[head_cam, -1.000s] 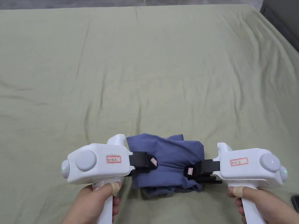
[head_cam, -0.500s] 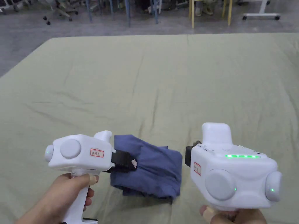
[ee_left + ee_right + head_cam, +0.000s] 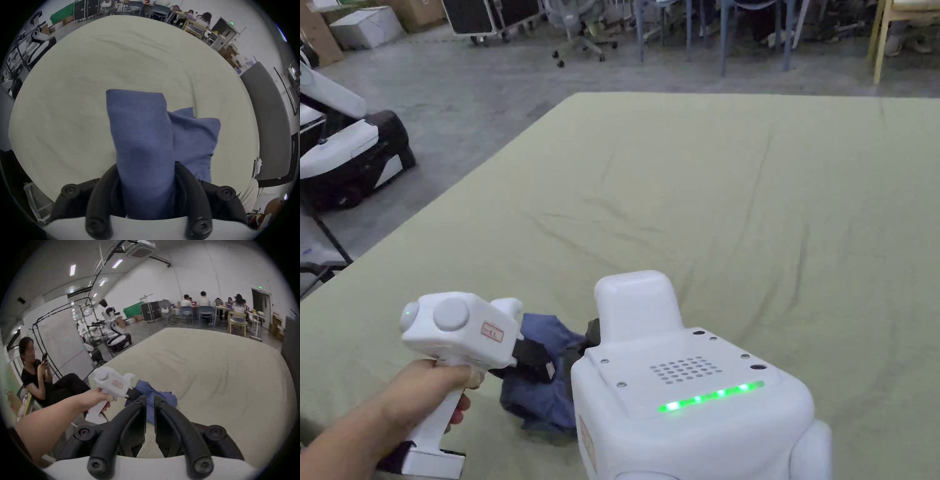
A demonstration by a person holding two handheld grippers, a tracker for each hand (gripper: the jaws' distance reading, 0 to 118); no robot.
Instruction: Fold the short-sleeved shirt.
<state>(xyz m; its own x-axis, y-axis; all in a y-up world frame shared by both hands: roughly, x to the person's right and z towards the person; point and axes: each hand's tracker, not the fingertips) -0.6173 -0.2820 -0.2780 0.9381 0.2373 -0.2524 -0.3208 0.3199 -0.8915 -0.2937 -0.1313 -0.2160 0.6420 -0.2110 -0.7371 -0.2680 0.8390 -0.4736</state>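
Both jaws of the left gripper point(image 3: 146, 191) clamp a thick fold of the blue short-sleeved shirt point(image 3: 146, 138), low in the centre of the left gripper view. The right gripper point(image 3: 150, 400), bottom centre of its own view, has its jaws nearly closed with a narrow gap and nothing between them; it is held apart from the cloth. The shirt, a compact bundle, sits at the lower left of the head view on the green sheet point(image 3: 706, 187) covering the table. The fabric looks soft, light and limp, likely to sag or unfold if lifted by one edge; gripping through all the layers seems safest. One shirt, two grippers.
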